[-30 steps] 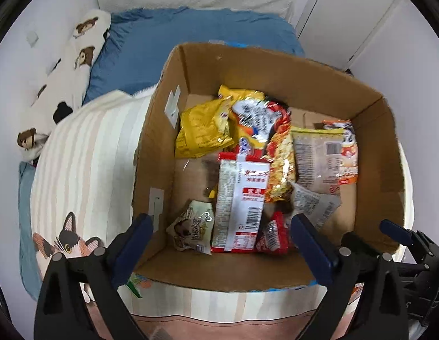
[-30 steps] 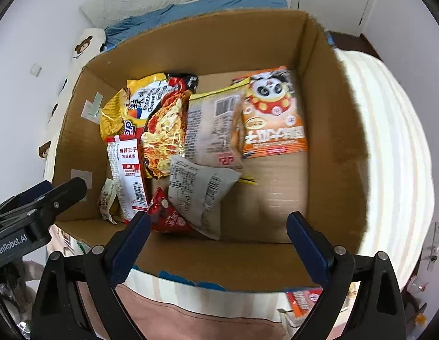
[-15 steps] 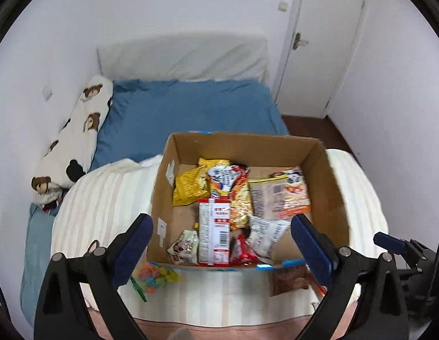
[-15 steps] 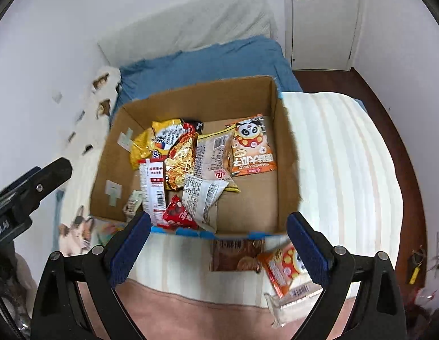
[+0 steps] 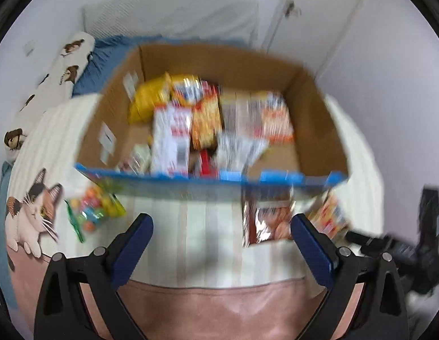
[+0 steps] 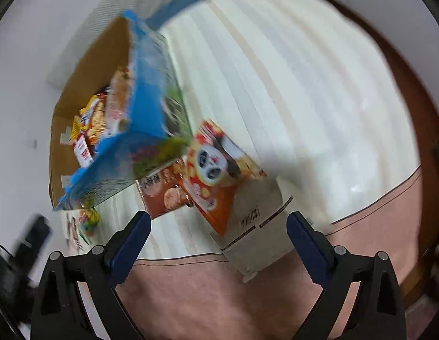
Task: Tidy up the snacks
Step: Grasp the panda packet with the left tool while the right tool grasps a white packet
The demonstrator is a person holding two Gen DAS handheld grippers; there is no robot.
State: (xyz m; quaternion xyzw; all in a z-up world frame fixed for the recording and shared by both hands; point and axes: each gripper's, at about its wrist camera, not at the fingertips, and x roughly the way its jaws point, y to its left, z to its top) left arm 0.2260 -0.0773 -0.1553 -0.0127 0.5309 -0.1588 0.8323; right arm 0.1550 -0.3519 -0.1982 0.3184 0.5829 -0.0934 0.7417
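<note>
A: Candy bag [image 5: 93, 208] sits on the bed by the box's [image 5: 208, 180] left corner, left tool [image 5: 220, 240] spread wide, empty.

B: Panda packet [image 6: 216, 167] off its right corner: light, crinkly, slippery. Pinch an edge seam; right tool [image 6: 218, 239] is released too.

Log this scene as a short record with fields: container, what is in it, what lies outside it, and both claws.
container: open brown cardboard box with blue-taped front rim, on a cream striped blanket
contents: many snack packets, blurred, including a yellow bag
outside, left: clear bag of colourful candies
outside, right: orange panda-print packet, brown biscuit packet, pale barcoded packet
left claw: open, empty
right claw: open, empty, over the loose packets
</note>
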